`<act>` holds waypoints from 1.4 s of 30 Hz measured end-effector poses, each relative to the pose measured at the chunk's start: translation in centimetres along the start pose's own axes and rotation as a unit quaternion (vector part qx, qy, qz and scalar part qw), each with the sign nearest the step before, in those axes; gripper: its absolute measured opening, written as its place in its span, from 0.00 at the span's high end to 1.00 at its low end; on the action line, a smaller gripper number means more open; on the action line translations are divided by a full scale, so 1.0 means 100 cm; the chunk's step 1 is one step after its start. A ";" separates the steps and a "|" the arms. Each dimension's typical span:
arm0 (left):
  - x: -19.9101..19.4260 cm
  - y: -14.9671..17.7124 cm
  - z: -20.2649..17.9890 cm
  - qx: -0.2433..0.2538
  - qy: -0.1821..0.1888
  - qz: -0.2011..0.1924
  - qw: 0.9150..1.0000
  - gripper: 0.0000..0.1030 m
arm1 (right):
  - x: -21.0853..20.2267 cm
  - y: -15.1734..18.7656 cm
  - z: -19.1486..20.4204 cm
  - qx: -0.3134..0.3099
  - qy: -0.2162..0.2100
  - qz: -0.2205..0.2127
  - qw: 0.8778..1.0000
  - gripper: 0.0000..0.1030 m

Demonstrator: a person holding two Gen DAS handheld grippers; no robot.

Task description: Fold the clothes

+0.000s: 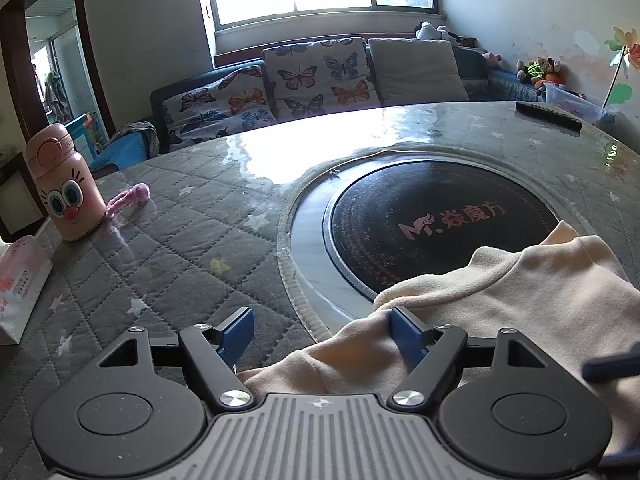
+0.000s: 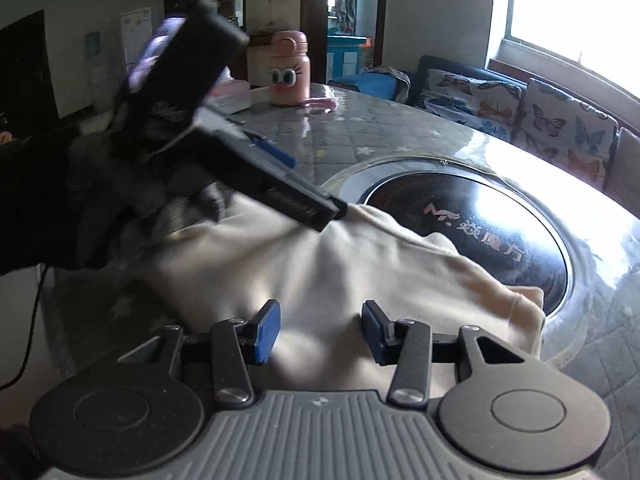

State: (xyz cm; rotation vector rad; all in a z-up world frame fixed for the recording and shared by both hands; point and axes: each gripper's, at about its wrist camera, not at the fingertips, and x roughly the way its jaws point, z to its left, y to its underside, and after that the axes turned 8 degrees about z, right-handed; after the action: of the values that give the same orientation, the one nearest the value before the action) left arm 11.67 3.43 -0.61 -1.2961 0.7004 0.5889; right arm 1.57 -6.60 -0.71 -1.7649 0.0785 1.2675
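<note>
A cream garment (image 1: 520,304) lies bunched on the round table, partly over the black hob plate (image 1: 432,216). My left gripper (image 1: 324,332) is open just above the garment's near-left edge; its right blue finger (image 1: 406,334) touches the cloth and nothing is pinched. In the right wrist view the same cream garment (image 2: 340,276) spreads ahead. My right gripper (image 2: 320,330) is open over its near edge, with cloth showing between the fingers. The left gripper's black body (image 2: 240,152), held by a gloved hand (image 2: 92,200), hangs over the garment's far-left part.
A pink cartoon bottle (image 1: 66,188) and a pink fuzzy item (image 1: 130,198) stand at the table's far left, next to a tissue pack (image 1: 20,284). A dark remote (image 1: 548,117) lies at the far right edge. A butterfly-print sofa (image 1: 304,80) sits behind the quilted tabletop (image 1: 168,240).
</note>
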 end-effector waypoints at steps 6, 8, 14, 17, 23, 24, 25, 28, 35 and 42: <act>-0.011 0.004 -0.002 0.002 -0.011 -0.008 1.000 0.23 | -0.017 0.016 0.007 -0.004 -0.004 0.002 1.000 0.56; -0.023 0.007 -0.004 0.006 -0.014 -0.018 1.000 0.24 | -0.026 0.019 0.001 0.013 -0.010 0.000 1.000 0.56; -0.062 0.028 -0.017 0.030 -0.005 -0.045 0.999 0.20 | -0.042 0.031 -0.015 0.055 0.005 -0.015 0.998 0.52; -0.074 0.046 -0.023 0.041 -0.004 -0.046 0.998 0.20 | -0.041 0.041 -0.026 0.081 0.011 -0.012 0.997 0.51; -0.078 0.076 -0.019 0.033 -0.028 -0.030 0.999 0.20 | -0.046 0.057 -0.042 0.108 0.007 -0.008 0.994 0.51; -0.079 0.079 -0.017 0.027 -0.030 -0.029 0.999 0.20 | -0.050 0.055 -0.043 0.108 0.007 -0.012 0.994 0.51; -0.080 0.081 -0.015 0.021 -0.031 -0.029 0.999 0.20 | -0.052 0.053 -0.044 0.110 0.007 -0.017 0.994 0.51; -0.081 0.085 -0.010 0.004 -0.032 -0.031 0.999 0.20 | -0.052 0.046 -0.050 0.123 0.006 -0.034 0.992 0.49; -0.083 0.090 -0.002 -0.021 -0.034 -0.026 0.999 0.19 | -0.032 0.048 -0.064 0.151 0.000 -0.024 0.988 0.49; -0.084 0.086 0.010 -0.056 -0.041 -0.026 0.997 0.18 | -0.033 0.035 -0.058 0.133 0.007 -0.036 0.990 0.45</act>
State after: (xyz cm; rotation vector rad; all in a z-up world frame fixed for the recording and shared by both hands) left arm -0.11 5.90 0.25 -1.3822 0.5714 0.6419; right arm 2.32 -14.07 -0.17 -1.5328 0.1827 1.1373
